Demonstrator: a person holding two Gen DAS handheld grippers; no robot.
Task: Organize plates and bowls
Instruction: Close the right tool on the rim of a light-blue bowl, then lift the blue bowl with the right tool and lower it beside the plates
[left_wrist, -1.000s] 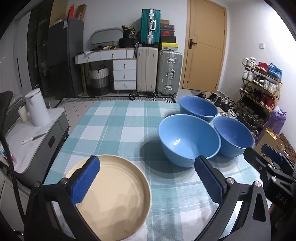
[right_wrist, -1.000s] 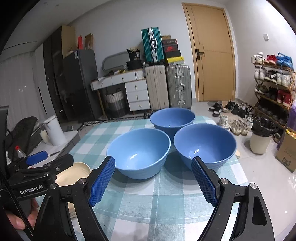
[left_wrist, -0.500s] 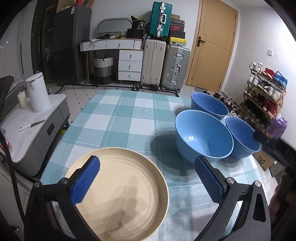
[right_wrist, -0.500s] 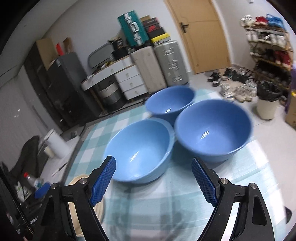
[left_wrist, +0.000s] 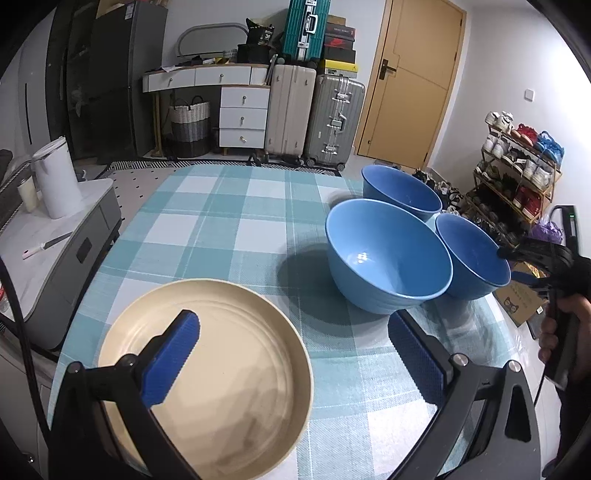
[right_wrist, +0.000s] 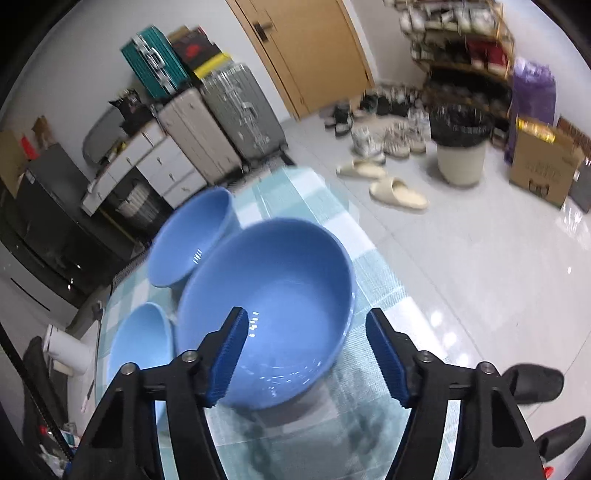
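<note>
Three glossy blue bowls, deep and round, cluster touching on the teal-and-white checked woven tablecloth (left_wrist: 229, 229). Right gripper (right_wrist: 308, 354) straddles the near rim of the rightmost bowl (right_wrist: 273, 291): left ribbed blue pad inside, right pad outside, jaws closing, not yet pinching. Left gripper (left_wrist: 295, 354) spread wide, one pad over the matte beige plate (left_wrist: 221, 398), a shallow rimmed disc at the table's near-left.

Left gripper (left_wrist: 295, 354): jaws wide apart, one pad above the beige plate (left_wrist: 207, 373)
Beige plate: on the checked tablecloth (left_wrist: 221, 229), well left of the middle blue bowl (left_wrist: 388, 254)
Other bowls: one behind, one right
Right gripper (left_wrist: 524, 266): at the right bowl's (left_wrist: 469, 254) rim
</note>
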